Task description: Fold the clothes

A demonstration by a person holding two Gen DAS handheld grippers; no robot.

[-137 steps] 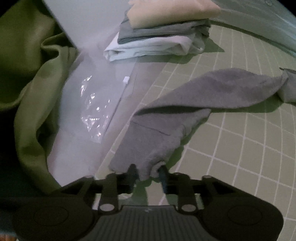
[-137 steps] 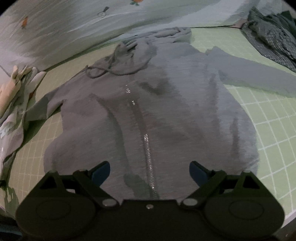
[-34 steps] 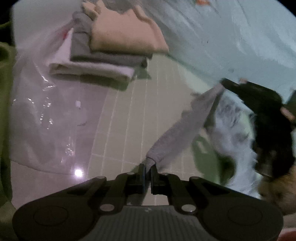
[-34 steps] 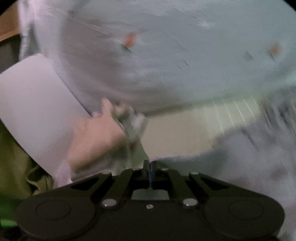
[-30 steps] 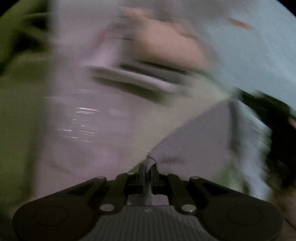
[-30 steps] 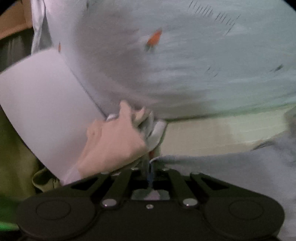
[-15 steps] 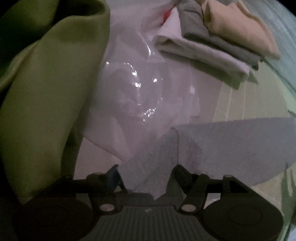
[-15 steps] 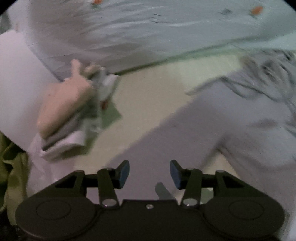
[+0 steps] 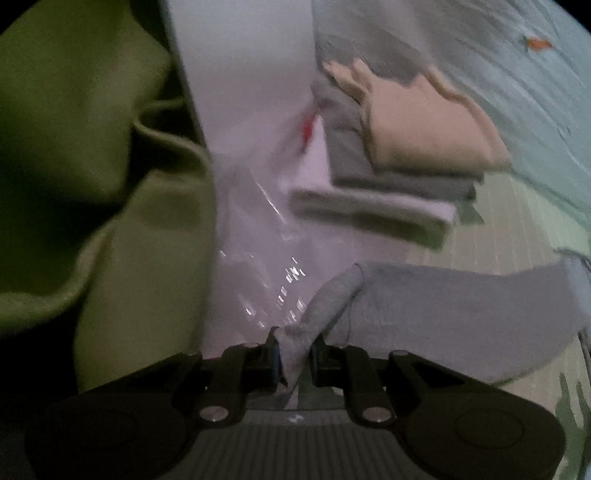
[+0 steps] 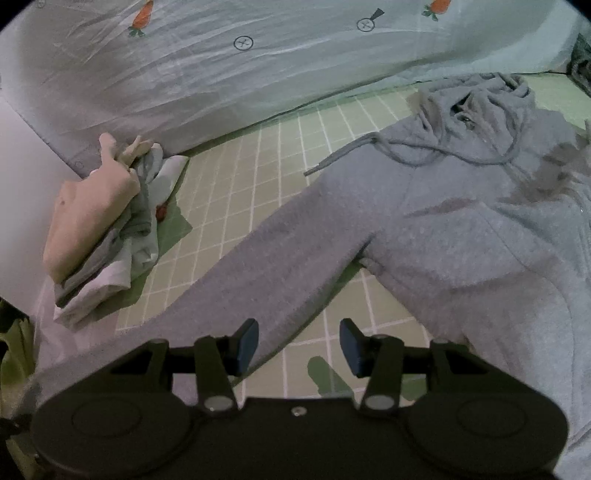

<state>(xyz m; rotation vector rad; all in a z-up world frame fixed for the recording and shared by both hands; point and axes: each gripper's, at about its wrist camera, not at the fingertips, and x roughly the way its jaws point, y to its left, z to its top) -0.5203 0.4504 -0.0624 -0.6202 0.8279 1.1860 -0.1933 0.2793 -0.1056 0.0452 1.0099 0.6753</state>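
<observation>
Our left hand-held gripper (image 9: 294,354) tilts down, closing on the hoodie (image 10: 461,221) cuff (image 9: 295,345); our right hand-held gripper (image 10: 298,345) hangs half open over the green mat (image 10: 236,184).

No legible words, brands or numbers in either view, only printed motifs on the pale sheet (image 10: 295,74): orange carrots (image 10: 139,18), small circled cross marks (image 10: 243,43), nothing readable on the grey hoodie (image 10: 480,221) or folded clothes stack (image 10: 107,229)
</observation>
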